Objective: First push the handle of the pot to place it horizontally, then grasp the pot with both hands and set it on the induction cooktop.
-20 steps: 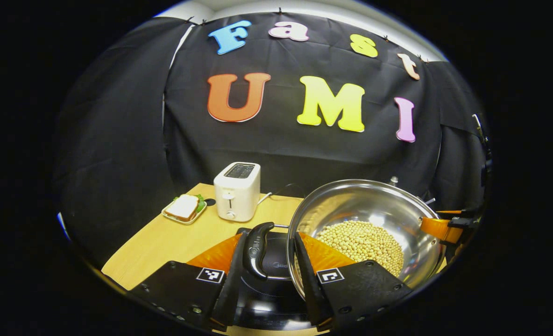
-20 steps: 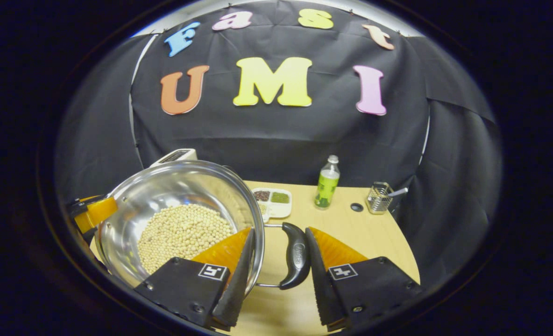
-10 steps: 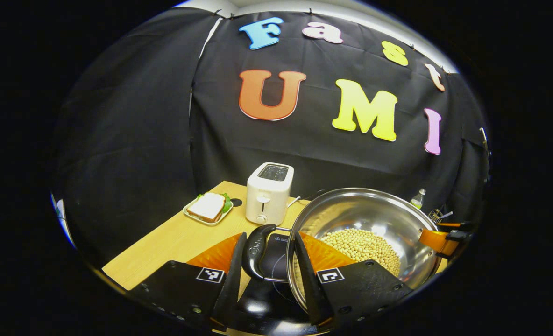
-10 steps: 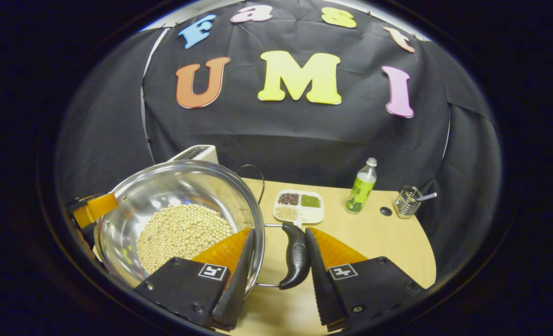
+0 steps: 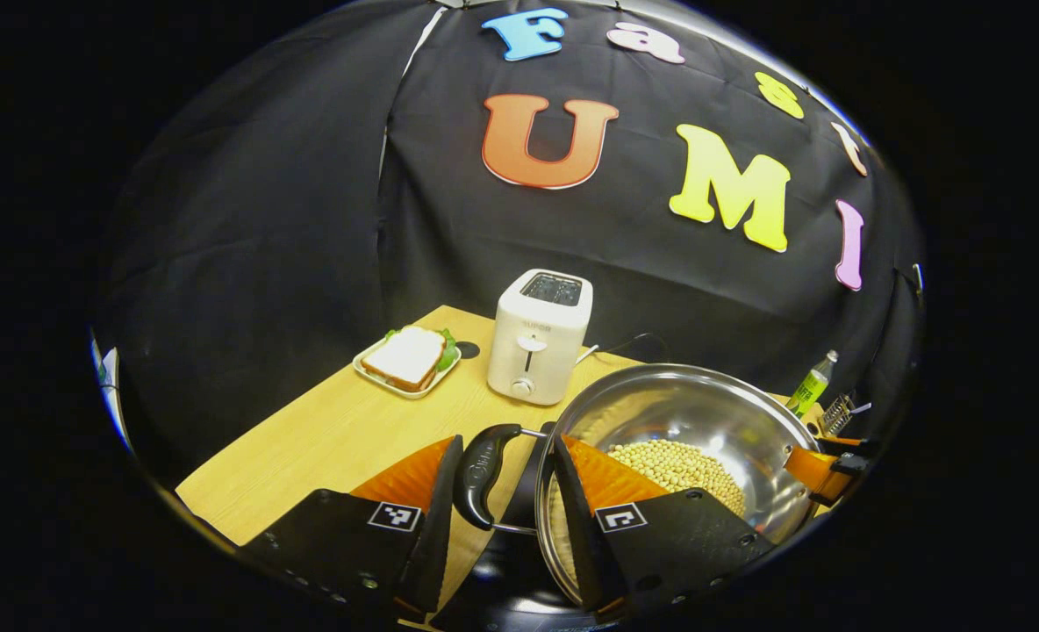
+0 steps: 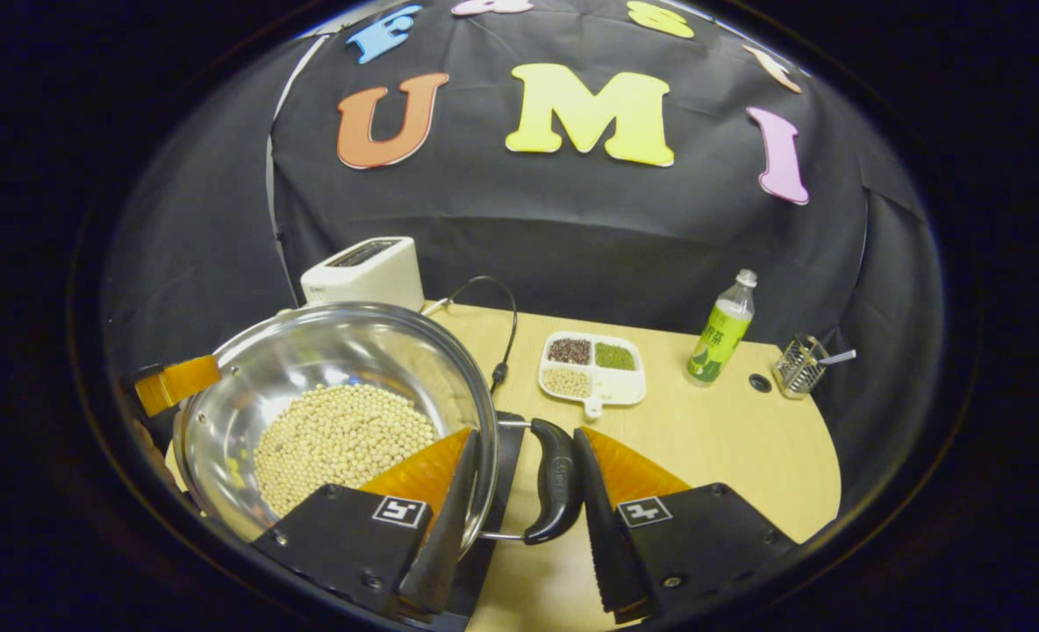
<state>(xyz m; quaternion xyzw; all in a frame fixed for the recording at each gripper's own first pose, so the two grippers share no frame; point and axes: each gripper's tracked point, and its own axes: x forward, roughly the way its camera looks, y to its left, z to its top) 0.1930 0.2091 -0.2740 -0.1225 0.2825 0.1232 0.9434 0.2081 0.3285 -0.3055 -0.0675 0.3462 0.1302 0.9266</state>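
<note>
On wooden table (image 6: 730, 439), both grippers' fingers astride pot (image 6: 326, 369) handles, grip unclear.

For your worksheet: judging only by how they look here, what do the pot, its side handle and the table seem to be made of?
Pot: likely stainless steel, polished; its wall mirrors light and the beans inside.
Side handle: probably moulded plastic, dark and glossy, on thin metal wire brackets.
Table: pale wood or wood-look laminate, matte, with faint grain lines; which one cannot be told.

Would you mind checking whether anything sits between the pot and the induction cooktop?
Nothing visible does: the pot, held at both handles, hangs over the induction cooktop; the toaster stands farther back on the table.
</note>
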